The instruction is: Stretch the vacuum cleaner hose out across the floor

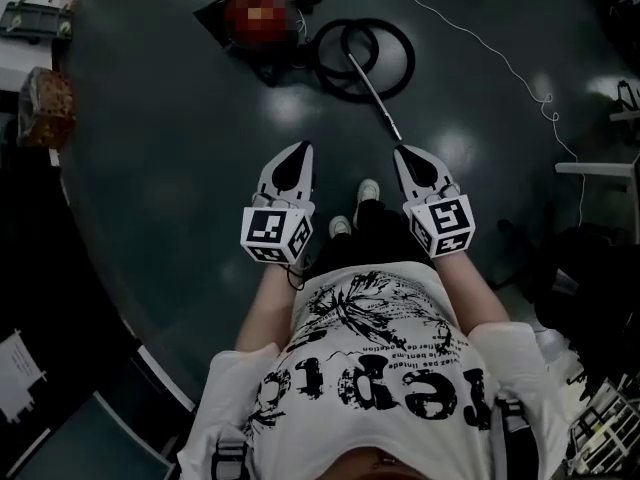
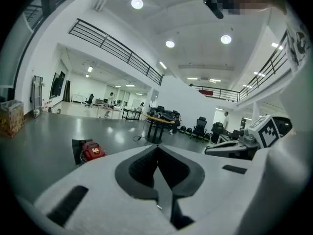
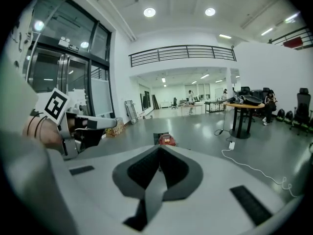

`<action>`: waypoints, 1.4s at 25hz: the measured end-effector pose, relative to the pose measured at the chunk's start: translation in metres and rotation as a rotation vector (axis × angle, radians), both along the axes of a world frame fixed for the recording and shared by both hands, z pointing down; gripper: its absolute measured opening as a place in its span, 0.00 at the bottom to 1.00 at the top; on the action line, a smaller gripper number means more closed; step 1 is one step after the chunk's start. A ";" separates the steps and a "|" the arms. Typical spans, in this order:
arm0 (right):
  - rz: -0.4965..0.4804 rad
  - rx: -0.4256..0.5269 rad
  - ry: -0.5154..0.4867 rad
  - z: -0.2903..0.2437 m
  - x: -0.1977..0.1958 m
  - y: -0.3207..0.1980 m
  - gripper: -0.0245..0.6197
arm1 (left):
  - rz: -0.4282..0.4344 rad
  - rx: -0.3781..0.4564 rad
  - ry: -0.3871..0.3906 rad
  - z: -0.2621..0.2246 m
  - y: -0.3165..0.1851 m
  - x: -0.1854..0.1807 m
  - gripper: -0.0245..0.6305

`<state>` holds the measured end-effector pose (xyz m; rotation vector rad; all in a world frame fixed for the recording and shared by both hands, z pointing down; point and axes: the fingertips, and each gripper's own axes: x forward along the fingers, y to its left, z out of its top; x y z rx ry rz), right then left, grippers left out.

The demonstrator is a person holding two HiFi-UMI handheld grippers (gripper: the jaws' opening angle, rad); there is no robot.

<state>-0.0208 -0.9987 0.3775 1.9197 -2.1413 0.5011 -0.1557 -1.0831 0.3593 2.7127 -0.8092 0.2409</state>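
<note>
Since left tongs (image 1: 297, 150) & right tongs (image 1: 405, 152) are shut, empty, a rushed grab may knock the wand (image 1: 376, 99), tangling the coiled hose (image 1: 408, 53).

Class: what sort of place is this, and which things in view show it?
Probably a large open-plan office or lab hall: a railed mezzanine overlooks a polished floor, with office chairs and desks beyond.

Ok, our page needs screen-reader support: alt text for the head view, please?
A person stands on a dark floor holding the left gripper and right gripper forward, both shut and empty. Ahead lies a red vacuum cleaner, its black hose coiled, its metal wand pointing toward the right gripper.
</note>
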 end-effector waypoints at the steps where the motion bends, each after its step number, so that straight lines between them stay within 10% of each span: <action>1: 0.007 -0.003 0.003 0.004 0.011 -0.016 0.04 | 0.000 -0.001 -0.008 0.005 -0.018 0.008 0.04; 17: 0.001 -0.075 -0.043 0.058 0.185 -0.253 0.05 | 0.164 0.062 -0.076 0.018 -0.270 0.203 0.04; 35: 0.198 -0.246 -0.046 0.208 0.276 -0.417 0.05 | 0.466 -0.092 -0.236 0.197 -0.457 0.321 0.04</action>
